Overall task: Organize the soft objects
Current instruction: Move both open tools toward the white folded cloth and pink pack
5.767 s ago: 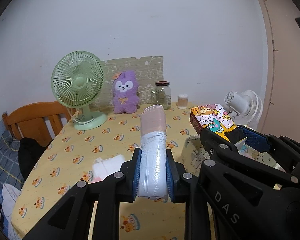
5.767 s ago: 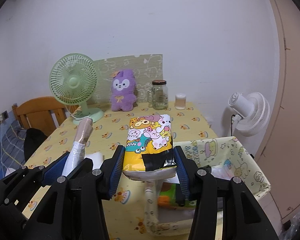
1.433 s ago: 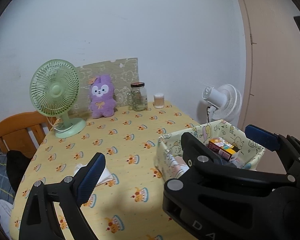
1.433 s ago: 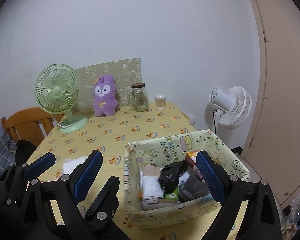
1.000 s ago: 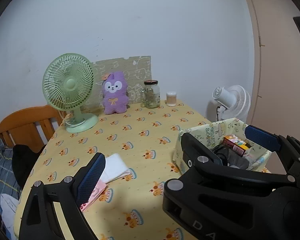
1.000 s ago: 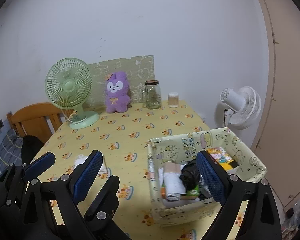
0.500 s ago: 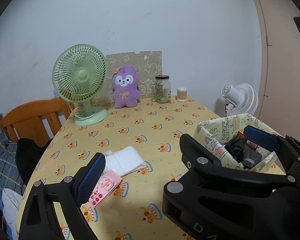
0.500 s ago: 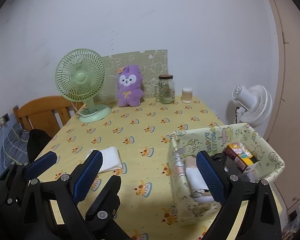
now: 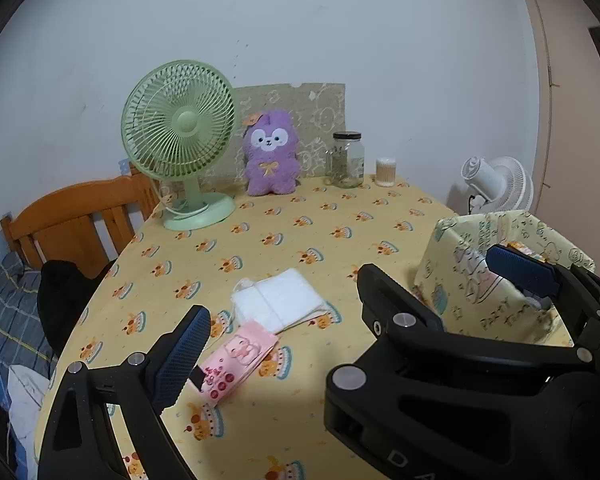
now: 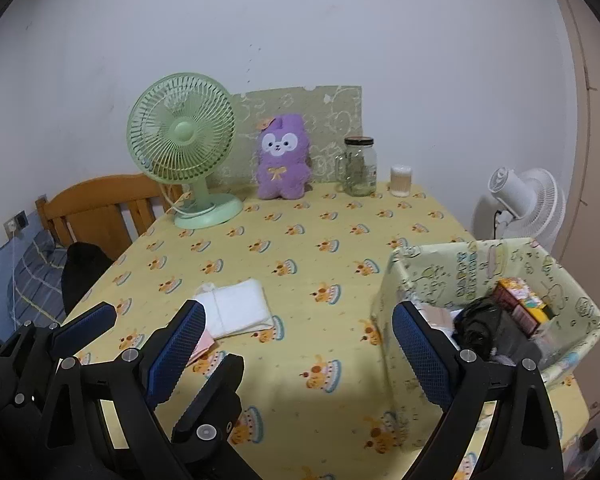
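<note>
A folded white cloth (image 9: 278,300) lies on the yellow tablecloth, with a pink packet (image 9: 240,360) just in front of it. My left gripper (image 9: 300,354) hangs open above them, holding nothing. My right gripper (image 10: 296,354) is open and empty too, between the cloth (image 10: 236,312) and the fabric basket (image 10: 440,276) at the right. In the basket lie a taped roll (image 10: 436,316), a black bundle (image 10: 484,328) and a cartoon box (image 10: 520,304). The right gripper's fingers (image 9: 520,272) hide part of the basket (image 9: 460,280) in the left wrist view. A purple plush (image 10: 284,160) sits at the back.
At the back of the table stand a green desk fan (image 9: 180,136), a glass jar (image 9: 346,160) and a small cup (image 9: 386,167). A white fan (image 9: 496,188) stands off the right edge. A wooden chair (image 9: 80,220) with dark clothing is at the left.
Earlier the left gripper was shut on the roll and the right on the cartoon box; both now lie in the basket. Since then both open grippers have swung left toward the cloth and packet.
</note>
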